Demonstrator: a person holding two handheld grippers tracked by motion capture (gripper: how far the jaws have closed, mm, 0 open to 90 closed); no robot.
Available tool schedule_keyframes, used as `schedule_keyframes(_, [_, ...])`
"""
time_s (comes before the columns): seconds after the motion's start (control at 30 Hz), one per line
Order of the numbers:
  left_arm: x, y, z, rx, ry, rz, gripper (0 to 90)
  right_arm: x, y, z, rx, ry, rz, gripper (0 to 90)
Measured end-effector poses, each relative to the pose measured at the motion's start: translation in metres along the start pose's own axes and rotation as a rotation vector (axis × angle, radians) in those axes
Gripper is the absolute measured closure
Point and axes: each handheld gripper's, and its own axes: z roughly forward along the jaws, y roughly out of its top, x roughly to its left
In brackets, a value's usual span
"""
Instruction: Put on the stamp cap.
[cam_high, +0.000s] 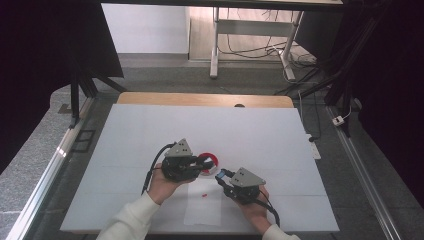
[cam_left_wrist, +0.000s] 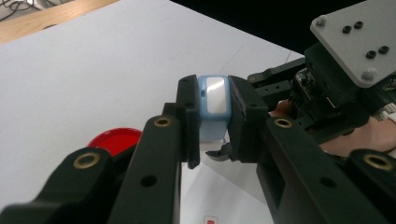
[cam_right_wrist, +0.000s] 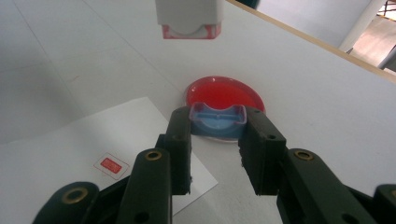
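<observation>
My left fingers (cam_left_wrist: 212, 123) clamp a small blue plastic stamp body (cam_left_wrist: 213, 105) at frame centre; my right fingers (cam_right_wrist: 217, 135) pinch its blue cap (cam_right_wrist: 217, 120) above the red dish (cam_right_wrist: 224, 91). Both pieces look light, stiff and slick, so I grip the flat sides. Both hands sit low over the table (cam_high: 150, 130), lower centre.

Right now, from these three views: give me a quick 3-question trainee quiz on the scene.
1. True or false: the red disc lies on the sheet of paper.
2. What do the right tongs grip? A) blue cap B) red disc C) sheet of paper
3. Fill in: the left tongs are shut on a small light-___ block.
Key: 1 false, it lies on the table beyond the paper; 2 A; 3 blue.
</observation>
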Motion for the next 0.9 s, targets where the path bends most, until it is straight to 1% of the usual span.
schedule_keyframes(0.07, [-0.0003, 0.0, 0.0007, 0.0, -0.001, 0.002, 75.0, 0.0006, 0.0008, 0.0005, -0.001, 0.002, -0.005, 64.9])
schedule_keyframes(0.2, [0.0011, -0.0007, 0.0035, 0.007, -0.002, -0.001, 75.0, 0.0019, 0.0025, 0.0016, -0.012, 0.001, 0.006, 64.9])
schedule_keyframes(0.33, [0.0016, -0.0016, 0.0052, 0.013, 0.002, -0.003, 75.0, 0.0042, 0.0054, 0.0034, -0.021, 0.003, 0.004, 64.9])
schedule_keyframes(0.6, [0.001, -0.0019, 0.0067, 0.011, 0.001, -0.004, 75.0, 0.0088, 0.0092, 0.0064, -0.022, 0.011, -0.006, 64.8])
schedule_keyframes(0.9, [0.0019, -0.0036, 0.0092, 0.019, 0.005, -0.007, 75.0, 0.0097, 0.0098, 0.0073, -0.027, 0.014, -0.001, 64.9])
